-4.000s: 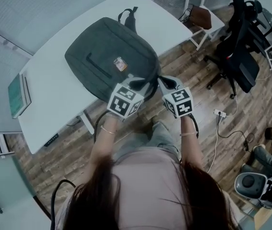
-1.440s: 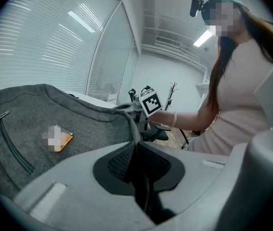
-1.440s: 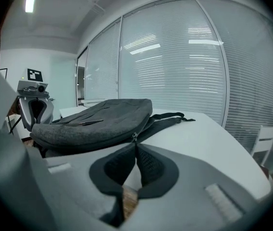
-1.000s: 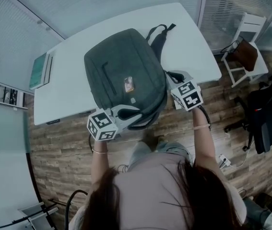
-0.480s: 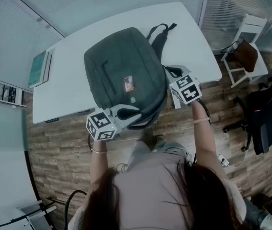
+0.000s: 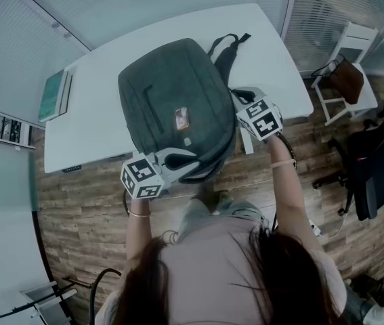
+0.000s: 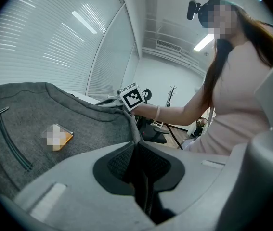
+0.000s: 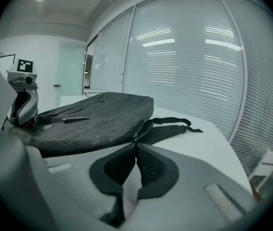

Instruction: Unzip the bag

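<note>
The grey bag (image 6: 171, 93) lies flat on the white table (image 6: 97, 137). Its shoulder straps (image 8: 172, 125) trail off the far end.

Left gripper (image 7: 137, 146): positioned at the bag's near edge, at the table's front. The jaws are clamped on a fold of the bag's dark edge fabric, which fills the narrow gap between the pads.

Right gripper (image 8: 136, 146): positioned at the bag's right side edge, just short of the shoulder straps. The jaw tips are pinched together on the small metal zipper pull (image 8: 135, 137), which stands up from the tips against the side seam.

The bag's body spans the space between the two grippers. A green notebook (image 6: 55, 97) lies well apart at the table's left end.
</note>
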A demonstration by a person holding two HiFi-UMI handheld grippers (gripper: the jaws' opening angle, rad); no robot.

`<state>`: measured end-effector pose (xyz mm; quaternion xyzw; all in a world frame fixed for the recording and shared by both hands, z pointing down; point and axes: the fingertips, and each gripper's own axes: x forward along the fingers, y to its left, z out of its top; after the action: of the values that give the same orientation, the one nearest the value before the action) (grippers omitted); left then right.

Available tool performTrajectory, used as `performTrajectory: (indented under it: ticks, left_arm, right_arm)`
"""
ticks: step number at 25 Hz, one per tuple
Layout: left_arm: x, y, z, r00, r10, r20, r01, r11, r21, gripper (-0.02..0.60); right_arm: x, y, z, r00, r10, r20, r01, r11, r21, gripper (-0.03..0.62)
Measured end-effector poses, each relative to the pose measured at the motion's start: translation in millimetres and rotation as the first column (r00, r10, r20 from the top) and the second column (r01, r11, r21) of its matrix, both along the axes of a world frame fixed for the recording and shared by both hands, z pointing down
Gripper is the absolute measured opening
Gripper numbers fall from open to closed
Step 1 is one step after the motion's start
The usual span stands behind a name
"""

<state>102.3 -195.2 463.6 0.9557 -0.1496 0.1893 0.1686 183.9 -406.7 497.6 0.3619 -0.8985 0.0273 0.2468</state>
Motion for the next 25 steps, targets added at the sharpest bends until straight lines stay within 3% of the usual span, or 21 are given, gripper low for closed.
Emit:
performTrajectory:
  ticks: [15, 25]
  left_arm:
    - [1.9, 0.3, -0.2, 1.000, 0.003, -0.012, -0.003, 1.000, -0.006, 0.037]
    - [1.1, -0.2, -0.2, 1.000, -0.022, -0.009, 0.022, 1.000, 0.009, 0.046]
  right_arm:
    - [-5.9, -18.9, -0.7, 1.000, -0.009, -0.005, 0.009, 1.000, -0.016, 0.015]
    - [-3.3, -13.8, 0.2, 0.998, 0.022, 0.051, -0.019, 0.998, -0.064, 0.021]
